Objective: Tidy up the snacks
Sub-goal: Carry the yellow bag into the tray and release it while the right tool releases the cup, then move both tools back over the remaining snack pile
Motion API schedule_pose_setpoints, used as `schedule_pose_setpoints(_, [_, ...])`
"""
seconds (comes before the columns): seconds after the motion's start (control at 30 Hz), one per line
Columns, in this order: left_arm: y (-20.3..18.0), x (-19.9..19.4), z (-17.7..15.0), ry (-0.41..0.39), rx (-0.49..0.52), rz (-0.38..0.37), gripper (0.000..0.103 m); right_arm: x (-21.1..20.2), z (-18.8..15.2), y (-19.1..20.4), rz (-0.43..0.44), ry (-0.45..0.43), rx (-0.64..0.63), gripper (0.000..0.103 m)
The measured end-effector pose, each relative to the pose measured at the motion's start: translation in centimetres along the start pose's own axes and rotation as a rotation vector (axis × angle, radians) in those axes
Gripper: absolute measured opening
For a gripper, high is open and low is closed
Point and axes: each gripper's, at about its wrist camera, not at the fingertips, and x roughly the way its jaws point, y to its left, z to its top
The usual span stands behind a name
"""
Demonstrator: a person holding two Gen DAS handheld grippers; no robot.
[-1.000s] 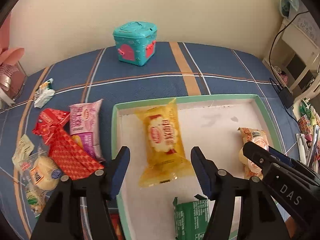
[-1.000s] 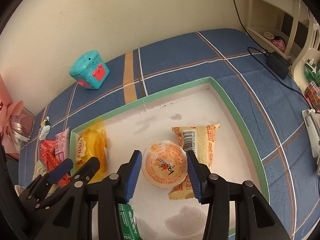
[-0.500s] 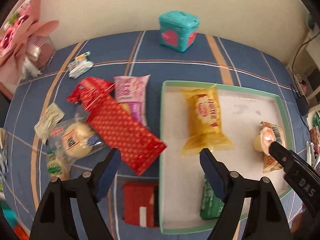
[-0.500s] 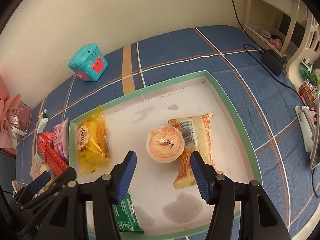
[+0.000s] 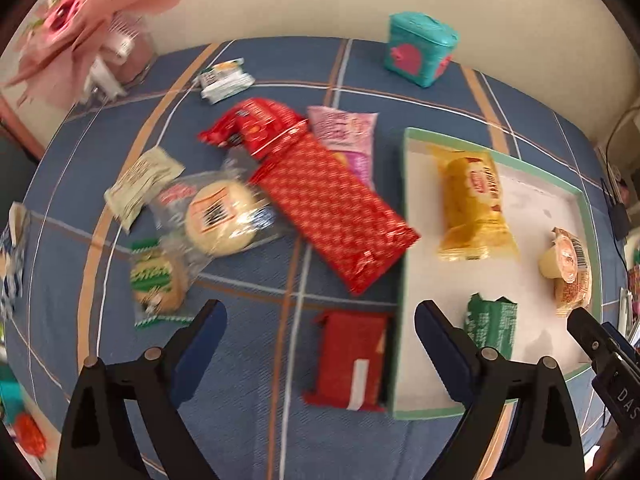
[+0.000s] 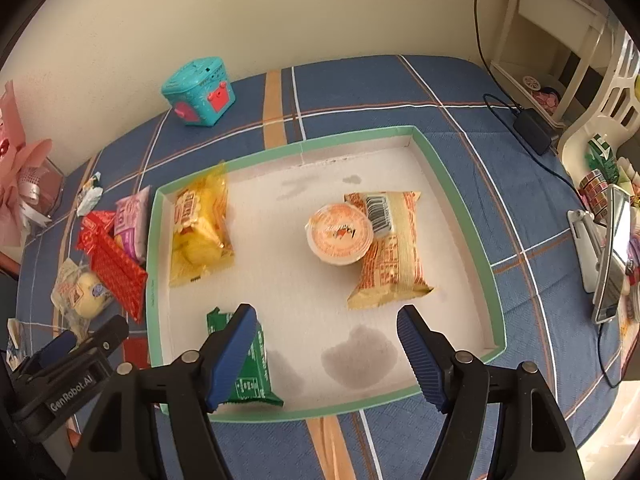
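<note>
Two handheld grippers fill the foreground. The left gripper [image 5: 316, 334] has matte black plastic arms, silver pivot screws and dark blue ribbed pads; its body carries white "GenRobot.AI" lettering. The right gripper [image 6: 326, 344] matches it, black with blue ridged fingertips [image 6: 416, 346], its side marked "DAS" in white.

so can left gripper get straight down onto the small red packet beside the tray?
Probably yes. The left gripper, jaws opening and empty, hangs above the small red packet, nothing over it. The tray wall flanks its right side, so that finger has little room.
</note>
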Motion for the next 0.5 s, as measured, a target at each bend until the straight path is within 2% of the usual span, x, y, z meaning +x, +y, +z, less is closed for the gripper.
schedule_pose_setpoints(0.13, [1.3,-0.6,-0.6,-0.01,-0.024,-0.012,0.097,-0.3,-0.5,0.9,-0.002,-0.006,-0.03,0.077])
schedule_pose_setpoints(0.2, [1.9,-0.6,-0.8,-0.007,-0.037,-0.007,0.1,-0.2,-0.7,1.6,0.013,-0.003,-0.053,0.085])
schedule_pose_setpoints(0.27, [2.6,-0.6,-0.9,-0.004,-0.051,0.0,0.101,-0.1,-0.9,2.0,0.03,-0.002,-0.064,0.103])
schedule_pose_setpoints(0.5, [3.7,-0.8,-0.6,-0.014,-0.061,0.001,0.101,0.2,-1.1,3.0,0.023,-0.006,-0.088,0.103])
